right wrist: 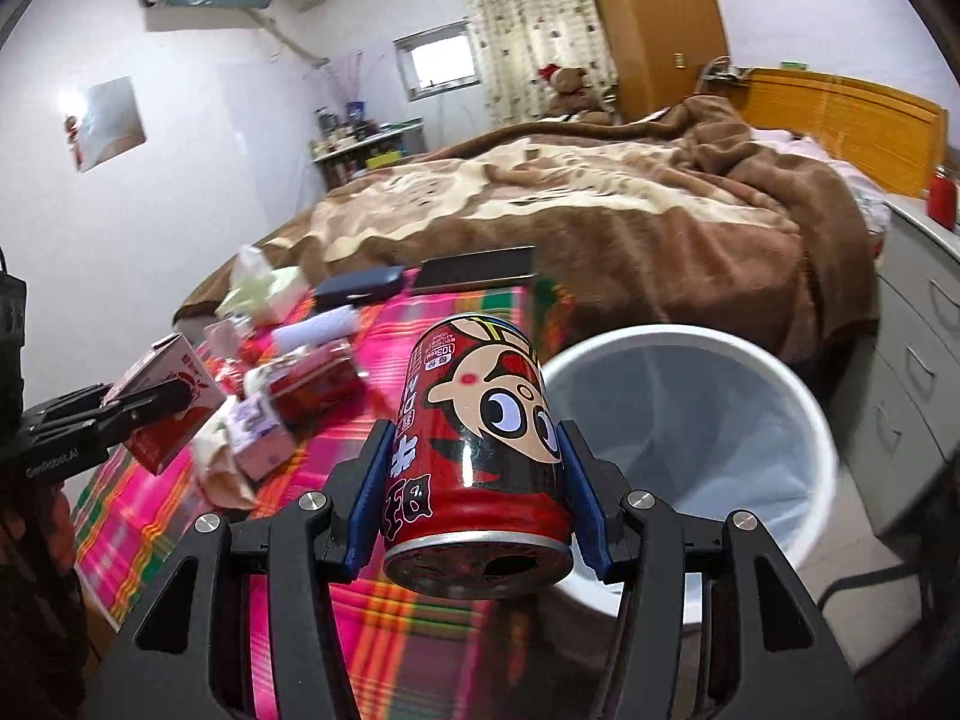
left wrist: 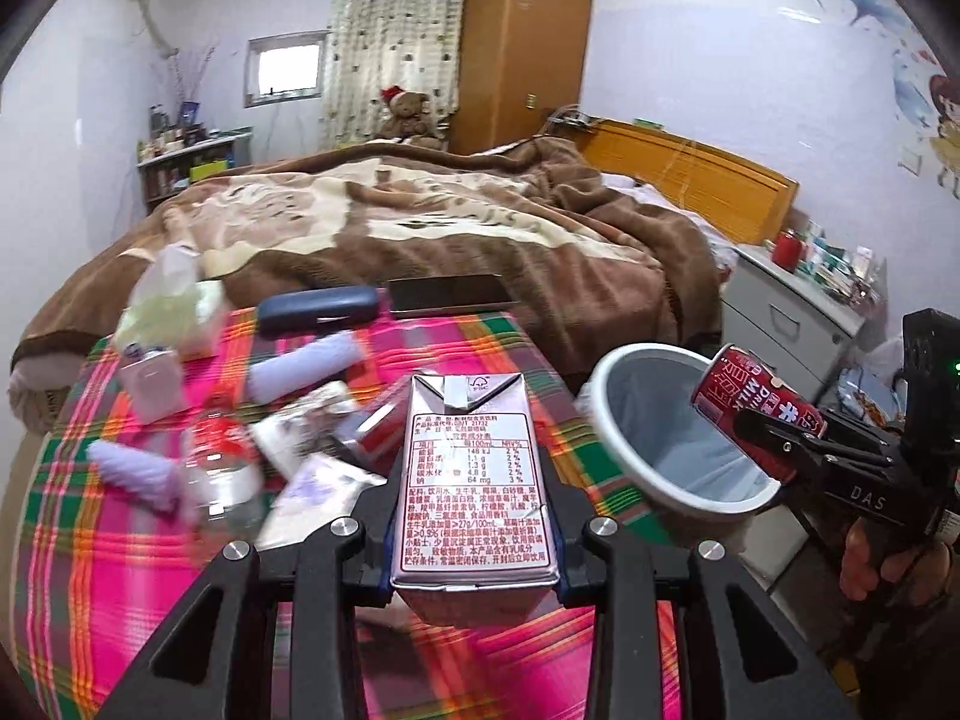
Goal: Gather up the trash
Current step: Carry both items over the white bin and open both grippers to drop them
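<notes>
Cardboard carton (left wrist: 474, 474) pinched flat-sided in left claw (left wrist: 474, 540) looks light and crushable, slick can (right wrist: 480, 450) squeezed mid-body in right claw (right wrist: 480, 498), bin (right wrist: 720, 348) just ahead.

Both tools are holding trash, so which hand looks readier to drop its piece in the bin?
The right. Its tool holds the red can right beside the white bin, near the rim. The left tool holds its drink carton over the plaid cloth, farther from the bin.
</notes>
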### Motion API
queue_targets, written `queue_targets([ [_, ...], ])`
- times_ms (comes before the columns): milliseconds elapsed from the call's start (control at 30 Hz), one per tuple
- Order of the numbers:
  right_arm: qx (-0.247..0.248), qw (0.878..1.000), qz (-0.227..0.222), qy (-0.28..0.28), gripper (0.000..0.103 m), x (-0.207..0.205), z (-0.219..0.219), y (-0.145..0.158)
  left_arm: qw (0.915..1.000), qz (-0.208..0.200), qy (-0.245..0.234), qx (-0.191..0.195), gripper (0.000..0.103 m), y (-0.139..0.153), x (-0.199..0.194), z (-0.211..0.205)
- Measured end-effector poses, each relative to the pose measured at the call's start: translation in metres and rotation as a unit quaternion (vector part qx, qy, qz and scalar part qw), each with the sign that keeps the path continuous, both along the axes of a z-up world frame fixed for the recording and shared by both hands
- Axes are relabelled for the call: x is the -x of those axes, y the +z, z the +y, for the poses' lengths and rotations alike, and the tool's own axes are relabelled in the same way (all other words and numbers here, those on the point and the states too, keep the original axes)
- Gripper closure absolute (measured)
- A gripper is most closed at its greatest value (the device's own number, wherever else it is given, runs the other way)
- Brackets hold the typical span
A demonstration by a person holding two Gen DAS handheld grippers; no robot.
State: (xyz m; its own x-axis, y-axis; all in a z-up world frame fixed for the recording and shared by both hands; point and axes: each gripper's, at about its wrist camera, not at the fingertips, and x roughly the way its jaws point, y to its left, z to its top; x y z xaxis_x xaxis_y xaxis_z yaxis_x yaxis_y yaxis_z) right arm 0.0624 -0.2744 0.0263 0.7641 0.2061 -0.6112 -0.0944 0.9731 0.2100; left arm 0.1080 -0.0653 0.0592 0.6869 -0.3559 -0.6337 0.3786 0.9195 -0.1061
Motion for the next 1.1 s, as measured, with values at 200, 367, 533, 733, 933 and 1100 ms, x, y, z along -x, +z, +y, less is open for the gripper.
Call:
queue_targets([
  [200, 0.008, 0.999, 0.004, -0.034, 0.049, 0.004, -0.022, -0.002, 0.9993, 0.007, -0.035, 0.001, 0.067, -0.007, -0.004, -0.047],
  [367, 0.033, 0.997, 0.018, -0.072, 0.049, -0.002, -0.038, -0.012, 0.9973, 0.025, -0.069, -0.005, 0.067, -0.018, -0.012, -0.09],
  [533, 0.03, 0.994, 0.049, -0.091, 0.049, -0.014, -0.056, -0.028, 0.9948, 0.037, -0.094, -0.008, 0.067, -0.028, -0.023, -0.128],
  [733, 0.03, 0.991, 0.078, -0.106, 0.049, -0.025, -0.069, -0.041, 0.9906, 0.065, -0.12, 0.003, 0.067, -0.045, -0.042, -0.161],
  [933, 0.029, 0.988, 0.101, -0.111, 0.048, -0.028, -0.078, -0.046, 0.9883, 0.076, -0.132, -0.002, 0.067, -0.055, -0.055, -0.184],
  [1100, 0.032, 0.988, 0.096, -0.114, 0.041, -0.026, -0.081, -0.044, 0.9886, 0.081, -0.126, 0.013, 0.045, -0.057, -0.06, -0.184],
])
